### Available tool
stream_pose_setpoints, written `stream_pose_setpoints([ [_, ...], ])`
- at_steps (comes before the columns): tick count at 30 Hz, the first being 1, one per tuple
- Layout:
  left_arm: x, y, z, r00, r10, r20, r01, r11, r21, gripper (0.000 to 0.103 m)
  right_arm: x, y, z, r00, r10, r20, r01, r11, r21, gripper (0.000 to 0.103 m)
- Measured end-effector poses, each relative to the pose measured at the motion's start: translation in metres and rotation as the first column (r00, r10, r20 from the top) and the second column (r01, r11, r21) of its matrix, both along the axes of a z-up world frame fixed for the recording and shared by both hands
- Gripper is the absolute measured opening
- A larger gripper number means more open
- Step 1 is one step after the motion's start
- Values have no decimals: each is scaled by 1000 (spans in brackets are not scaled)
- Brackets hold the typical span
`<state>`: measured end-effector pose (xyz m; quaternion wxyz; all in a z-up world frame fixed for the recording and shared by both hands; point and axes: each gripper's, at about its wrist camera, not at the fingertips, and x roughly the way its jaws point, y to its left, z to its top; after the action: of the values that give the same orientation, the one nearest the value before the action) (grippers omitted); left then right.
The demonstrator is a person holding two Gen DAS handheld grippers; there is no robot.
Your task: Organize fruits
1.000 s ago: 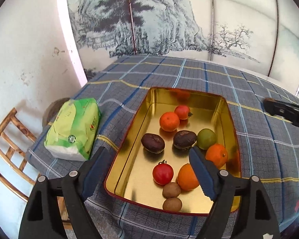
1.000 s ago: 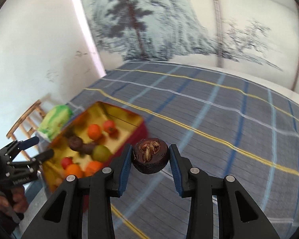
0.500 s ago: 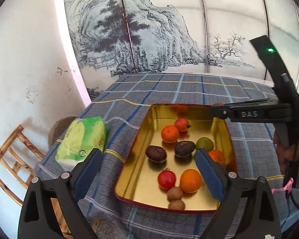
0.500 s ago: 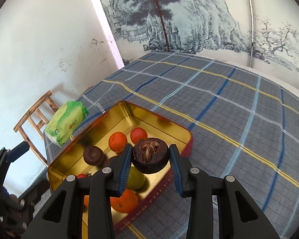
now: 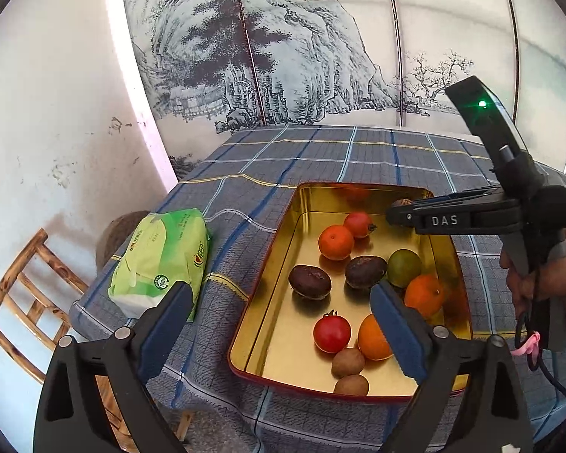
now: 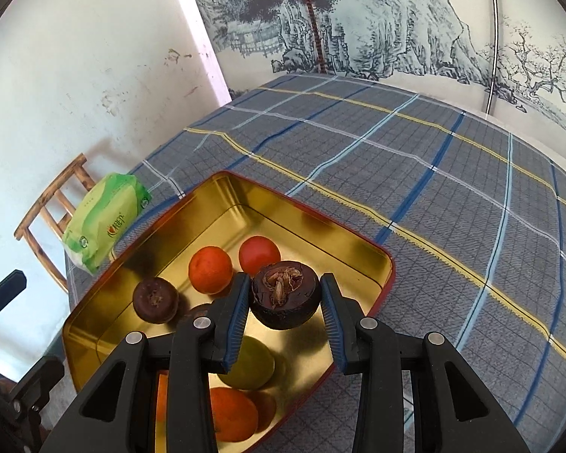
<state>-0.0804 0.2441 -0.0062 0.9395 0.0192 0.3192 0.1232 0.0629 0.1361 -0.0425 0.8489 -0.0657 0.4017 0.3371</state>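
Only the right wrist view shows what the right gripper [image 6: 285,304] carries: a dark brown fruit [image 6: 285,294], pinched between both pads above the gold tin [image 6: 362,243], its dried stem end up. From the left wrist view that fruit is nearly hidden behind the right gripper's side, but the tin's whole contents show: two dark brown fruits [image 5: 309,282], three oranges [image 5: 336,242], two red tomatoes [image 5: 332,333], one green fruit [image 5: 403,262] and two small brown ones [image 5: 348,361]. The left gripper [image 5: 279,324] has just been opening and stands wide with nothing between its pads, one pad over the plaid cloth [image 5: 241,204], near a green tissue pack [image 5: 162,256].
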Motion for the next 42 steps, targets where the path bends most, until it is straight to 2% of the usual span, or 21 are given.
stream_pose_setpoints([
  [16, 3, 3, -4, 1000, -7, -2, 7, 1000, 4, 102, 2, 16, -8, 1000, 14, 16, -13, 999, -41, 39],
  [29, 6, 2, -8, 1000, -13, -11, 13, 1000, -2, 102, 1, 21, -9, 1000, 14, 16, -14, 999, -38, 40],
  [40, 5, 2, -10, 1000, -11, -24, 10, 1000, -10, 102, -9, 13, -1, 999, 1, 33, -1, 1000, 3, 46],
  [42, 3, 3, -9, 1000, -1, -18, 1, 1000, -10, 102, -19, 9, 4, 998, -3, 64, 2, 1000, 9, 51],
])
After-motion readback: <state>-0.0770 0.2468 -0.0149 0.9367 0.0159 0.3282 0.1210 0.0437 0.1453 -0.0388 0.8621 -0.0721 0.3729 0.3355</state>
